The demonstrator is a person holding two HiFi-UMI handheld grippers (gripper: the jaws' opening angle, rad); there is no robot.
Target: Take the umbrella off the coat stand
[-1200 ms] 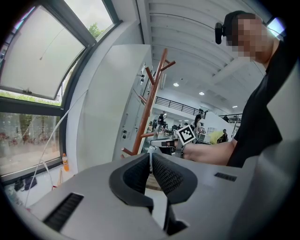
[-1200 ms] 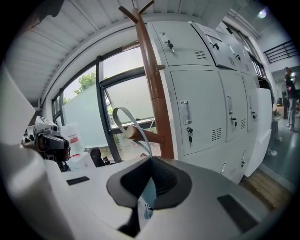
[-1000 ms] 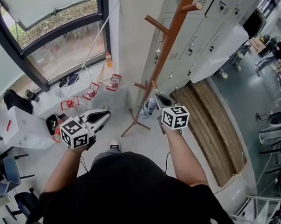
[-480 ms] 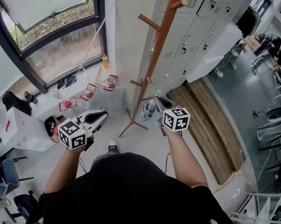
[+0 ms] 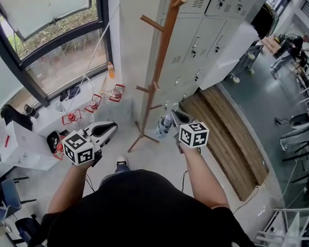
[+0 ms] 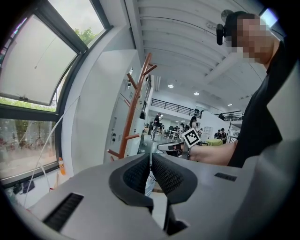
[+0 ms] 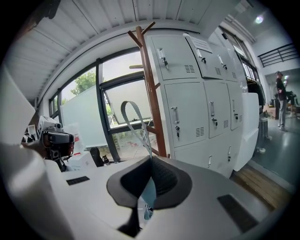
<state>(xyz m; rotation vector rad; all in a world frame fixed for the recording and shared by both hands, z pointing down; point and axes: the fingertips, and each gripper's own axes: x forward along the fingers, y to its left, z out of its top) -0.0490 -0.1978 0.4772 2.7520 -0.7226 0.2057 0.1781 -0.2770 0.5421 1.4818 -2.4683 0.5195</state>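
Head view, from above: a person holds the right gripper (image 5: 174, 116) beside the lower pegs of the wooden coat stand (image 5: 159, 59), with the folded blue-grey umbrella (image 5: 163, 126) hanging under its tip, just beside the pole but apart from it. The left gripper (image 5: 112, 127) is well to the other side, over the floor near the window (image 5: 55, 44). This view alone shows the whole layout: stand between window and grey lockers (image 5: 199, 35), and both marker cubes. It does not show how either pair of jaws stands. The right gripper view does: the two dark pads are pressed together on the umbrella's pale strap (image 7: 137, 115). The strap's loop rises free above them in front of the stand's pole (image 7: 151, 93), and a strip of the umbrella's bluish fabric (image 7: 148, 199) shows below the pads. Whether the loop touches any peg cannot be told from this angle. The left gripper view shows its own pads closed to a thin slit with nothing between them. It also gives a side look at the right gripper (image 6: 169, 147) held out in the person's hand, with the stand (image 6: 136, 108) just beyond it, an alignment not seen from the head.
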